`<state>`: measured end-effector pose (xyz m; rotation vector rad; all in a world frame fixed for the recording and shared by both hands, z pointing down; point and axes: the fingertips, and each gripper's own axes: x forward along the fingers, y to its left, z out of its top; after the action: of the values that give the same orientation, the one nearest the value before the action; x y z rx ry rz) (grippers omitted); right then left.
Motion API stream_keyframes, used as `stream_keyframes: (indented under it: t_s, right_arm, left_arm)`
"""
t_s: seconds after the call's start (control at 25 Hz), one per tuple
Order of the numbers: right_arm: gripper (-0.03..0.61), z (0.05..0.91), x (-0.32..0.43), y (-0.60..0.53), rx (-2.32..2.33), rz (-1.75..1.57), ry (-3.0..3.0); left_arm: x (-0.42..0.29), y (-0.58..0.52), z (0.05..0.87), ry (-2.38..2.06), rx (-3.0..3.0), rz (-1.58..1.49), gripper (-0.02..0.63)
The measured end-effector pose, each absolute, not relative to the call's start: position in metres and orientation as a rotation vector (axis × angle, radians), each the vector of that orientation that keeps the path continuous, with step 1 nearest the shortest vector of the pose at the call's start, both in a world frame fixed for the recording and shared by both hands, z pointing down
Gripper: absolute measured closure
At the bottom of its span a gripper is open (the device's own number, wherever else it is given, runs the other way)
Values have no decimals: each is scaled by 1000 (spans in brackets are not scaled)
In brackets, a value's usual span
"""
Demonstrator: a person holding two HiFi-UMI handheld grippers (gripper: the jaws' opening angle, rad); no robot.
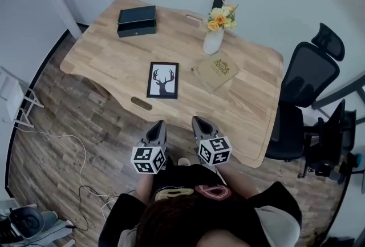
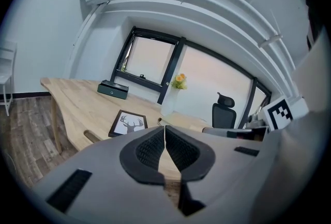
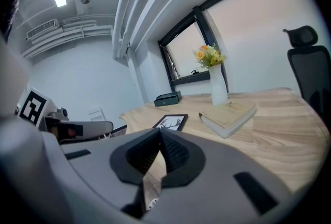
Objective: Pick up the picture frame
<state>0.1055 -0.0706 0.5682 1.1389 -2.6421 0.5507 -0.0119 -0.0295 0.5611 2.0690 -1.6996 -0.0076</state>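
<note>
Centre of view, on counter (image 1: pixel 251 97): picture frame (image 1: pixel 162 80) lying flat, near front edge, untouched. Left claw (image 1: pixel 158 125), right claw (image 1: pixel 199 121) both closed, empty, short of counter. Frame probably light, stiff, front maybe fragile glass. Best pinch near-side border.

Open wood ran from the near edge of the table (image 1: pixel 114 63) to the picture frame (image 1: pixel 162 80), broken only by a slot (image 1: pixel 141 104) just before the frame. To its right, a book (image 1: pixel 215 71) and a vase of flowers (image 1: pixel 213 41) narrowed the way. A black box (image 1: pixel 137 21) sat well apart at the far left, and an office chair (image 1: pixel 305 86) flanked the table's right end.
</note>
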Motion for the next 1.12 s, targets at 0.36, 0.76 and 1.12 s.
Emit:
stream_keyframes:
  t_s: [0.36,0.76,1.12]
  right_arm:
    - [568,564,57,-122,1249,534,-2585]
    - [568,564,5,-166,1440,529,-2489]
    - [568,580,-17,-185,1522,566,-2371]
  left_arm:
    - [-78,-91,563,-1667,2073,21,594]
    - [-136,-144,576,-1516,2115,134,594]
    - [-168,-167,592,-1447,2061,219,594]
